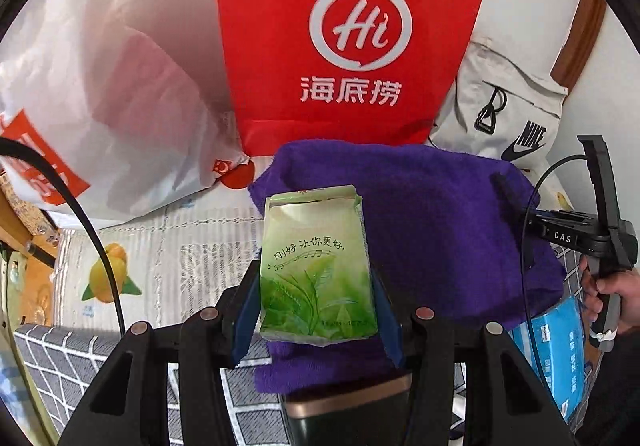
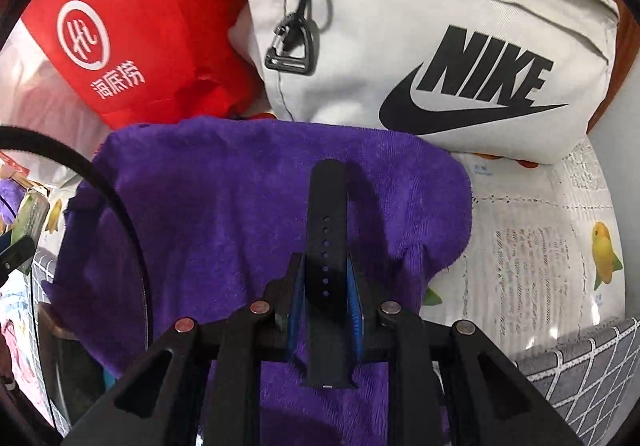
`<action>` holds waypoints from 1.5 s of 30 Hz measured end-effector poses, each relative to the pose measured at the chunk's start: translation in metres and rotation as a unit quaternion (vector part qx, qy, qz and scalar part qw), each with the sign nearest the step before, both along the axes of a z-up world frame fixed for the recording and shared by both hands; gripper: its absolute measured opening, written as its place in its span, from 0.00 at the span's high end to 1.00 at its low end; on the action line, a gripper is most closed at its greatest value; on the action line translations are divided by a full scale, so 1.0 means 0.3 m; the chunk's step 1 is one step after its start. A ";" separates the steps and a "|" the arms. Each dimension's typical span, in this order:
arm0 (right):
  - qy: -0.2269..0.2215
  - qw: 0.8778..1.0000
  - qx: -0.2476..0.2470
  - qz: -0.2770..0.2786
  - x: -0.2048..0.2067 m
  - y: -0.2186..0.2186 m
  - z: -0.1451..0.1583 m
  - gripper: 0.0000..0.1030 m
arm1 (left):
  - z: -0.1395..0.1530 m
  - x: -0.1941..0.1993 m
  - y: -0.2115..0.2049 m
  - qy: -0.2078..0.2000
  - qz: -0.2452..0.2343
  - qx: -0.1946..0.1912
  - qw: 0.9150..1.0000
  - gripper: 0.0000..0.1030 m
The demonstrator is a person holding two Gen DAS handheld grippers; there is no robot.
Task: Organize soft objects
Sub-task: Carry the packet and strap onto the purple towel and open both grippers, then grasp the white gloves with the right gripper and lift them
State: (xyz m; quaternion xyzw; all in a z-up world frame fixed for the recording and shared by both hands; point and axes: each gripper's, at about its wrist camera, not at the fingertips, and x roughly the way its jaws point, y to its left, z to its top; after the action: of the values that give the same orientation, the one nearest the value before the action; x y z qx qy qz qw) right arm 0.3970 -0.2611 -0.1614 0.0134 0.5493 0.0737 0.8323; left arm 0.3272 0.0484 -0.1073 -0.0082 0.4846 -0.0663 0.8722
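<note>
Left wrist view
Left gripper: lower centre, jaws clenched on a green tissue pack, blue pads pressing both long sides.
Tissue pack: upright in the centre, above a purple towel.
Towel: spread across centre and right, over a patterned cloth.
Red bag: top centre, white logo facing out.
White plastic bag: upper left.
Grey backpack: upper right, behind the towel.
Right gripper: right edge, held by a hand, tip over the towel.
Blue pack: lower right, partly under the towel.

Right wrist view
Right gripper: lower centre, jaws clamped on a black strap.
Strap: upright in the centre, holes along its length, above the towel.
Backpack: top right, touching the towel's far edge.
Red bag: upper left.
Cloth: right, printed with fruit.
</note>
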 end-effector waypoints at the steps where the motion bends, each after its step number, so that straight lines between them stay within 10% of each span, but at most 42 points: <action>1: 0.002 1.000 -0.001 0.000 0.008 -0.001 -0.006 0.80 | -0.007 0.010 -0.002 0.004 -0.001 -0.003 1.000 0.52; 7: 0.020 1.000 -0.016 0.001 0.031 -0.010 -0.053 0.76 | -0.039 0.071 -0.020 0.022 -0.003 -0.015 1.000 0.52; 14: 0.002 1.000 -0.014 0.021 -0.003 0.007 -0.013 0.46 | -0.080 0.145 -0.064 0.031 -0.010 -0.016 0.999 0.52; 32: -0.075 0.996 0.011 0.053 -0.291 0.048 0.235 0.40 | -0.174 0.293 -0.116 0.056 -0.024 0.003 0.998 0.51; 37: -0.073 0.996 0.010 0.048 -0.347 0.030 0.247 0.40 | -0.174 0.305 -0.117 0.048 -0.029 -0.011 0.998 0.27; 45: -0.061 0.997 0.022 0.039 -0.425 0.007 0.239 0.40 | -0.091 0.243 -0.086 0.037 -0.016 0.012 0.999 0.25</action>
State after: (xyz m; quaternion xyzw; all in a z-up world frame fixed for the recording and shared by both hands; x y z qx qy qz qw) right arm 0.2697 -0.2589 -0.0897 0.0059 0.4954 0.1190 0.8604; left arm 0.4000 0.0227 -0.1347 0.0072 0.5178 -0.0740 0.8523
